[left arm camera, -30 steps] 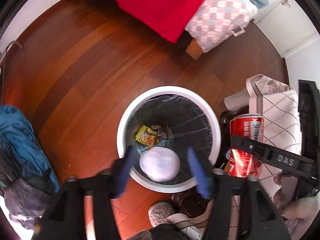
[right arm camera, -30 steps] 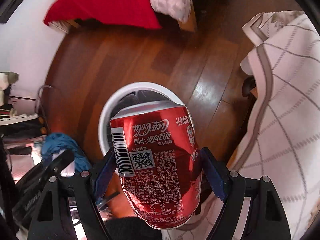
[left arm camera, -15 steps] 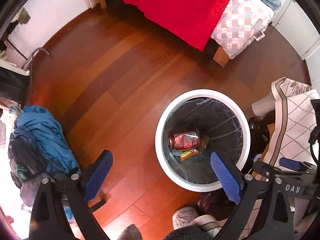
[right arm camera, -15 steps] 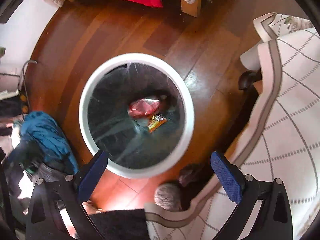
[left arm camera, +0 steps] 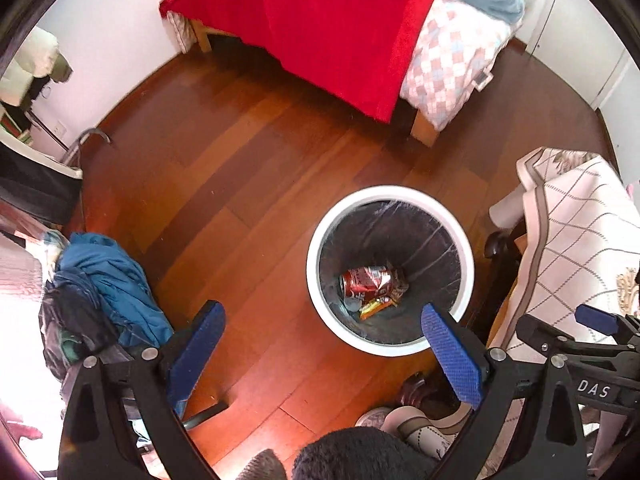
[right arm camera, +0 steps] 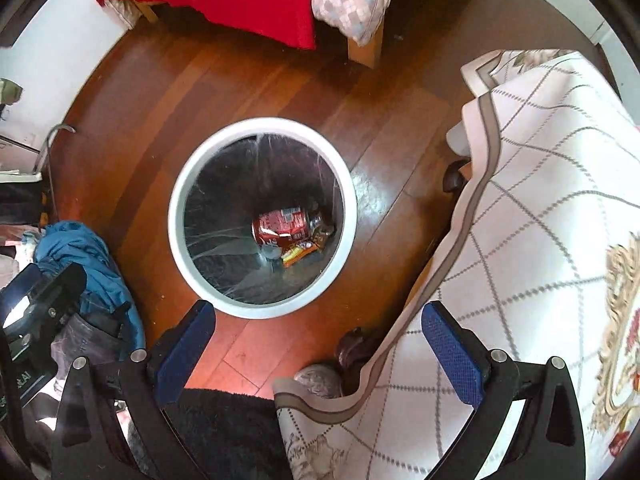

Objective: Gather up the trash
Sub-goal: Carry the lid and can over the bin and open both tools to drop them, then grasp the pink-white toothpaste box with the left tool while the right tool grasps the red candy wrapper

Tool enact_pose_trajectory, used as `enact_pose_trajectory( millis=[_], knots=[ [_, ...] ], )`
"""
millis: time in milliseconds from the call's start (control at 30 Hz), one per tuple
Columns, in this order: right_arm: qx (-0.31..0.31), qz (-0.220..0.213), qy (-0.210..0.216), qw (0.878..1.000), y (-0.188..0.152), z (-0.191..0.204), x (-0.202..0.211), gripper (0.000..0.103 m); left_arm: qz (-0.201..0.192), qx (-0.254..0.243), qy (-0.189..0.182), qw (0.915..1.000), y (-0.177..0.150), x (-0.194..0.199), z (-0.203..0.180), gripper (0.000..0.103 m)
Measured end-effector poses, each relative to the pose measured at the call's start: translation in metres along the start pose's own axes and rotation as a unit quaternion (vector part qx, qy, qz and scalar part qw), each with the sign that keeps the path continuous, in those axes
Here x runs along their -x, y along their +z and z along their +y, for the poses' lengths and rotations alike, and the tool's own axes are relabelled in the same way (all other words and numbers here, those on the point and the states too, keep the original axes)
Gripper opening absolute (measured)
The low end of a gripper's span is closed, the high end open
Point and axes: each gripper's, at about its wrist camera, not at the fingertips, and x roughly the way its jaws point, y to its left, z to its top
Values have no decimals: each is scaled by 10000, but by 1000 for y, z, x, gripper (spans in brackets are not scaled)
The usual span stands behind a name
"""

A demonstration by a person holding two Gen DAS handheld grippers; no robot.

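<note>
My left claw (left arm camera: 324, 348) is spread wide with nothing between its blue pads (left arm camera: 452, 356), hanging above the wood floor (left arm camera: 224, 184) just left of the bin (left arm camera: 320, 240). My right claw (right arm camera: 316, 344) is likewise released and empty, its left pad (right arm camera: 184, 352) over bare floor just below the bin's rim (right arm camera: 176, 216), its right pad over the quilted blanket (right arm camera: 540, 240).

The bin is round and white-rimmed, lined with a dark bag. At its bottom the red can (right arm camera: 282, 226) lies on its side, dented, with a yellow-orange wrapper (right arm camera: 298, 253) touching it just below and some greyish scraps I cannot make out beside them. From the left claw the same can (left arm camera: 366, 282) and wrapper (left arm camera: 374, 306) show low in the bin.

Further out, a blue jacket (left arm camera: 108, 280) is heaped on the floor to the left, well apart from the bin. The bed (left arm camera: 348, 40) with its red cover stands across the room. The right claw's black frame (left arm camera: 576, 344) pokes into my left camera's right edge, over the blanket.
</note>
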Motion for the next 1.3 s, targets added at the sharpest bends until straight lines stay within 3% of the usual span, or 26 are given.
enact_pose_trajectory(
  millis=[467,767,933,1133,1300],
  knots=[
    [-45,-1326,322,9906,-60,-5,143,103,-1046,-173,-106,9943,-25,130,-4,100],
    [-538,-2054,1256,9691,-122,-41,220,103,-1540,-295,133,9875,-55,189,-38,100],
    [-1128,-2121,1376,9609,-169,-98,232,103,-1506,-696,-236,9859,-79,184,-104,100],
    [-2344,-2001,679,9489,-236,-221,225,103,-908,-1517,-793,9810,-107,148,-228,100],
    [-3821,-1772,-3,9070,-305,-357,212,103,-523,-2352,-1145,9638,-127,120,-355,100]
  ],
)
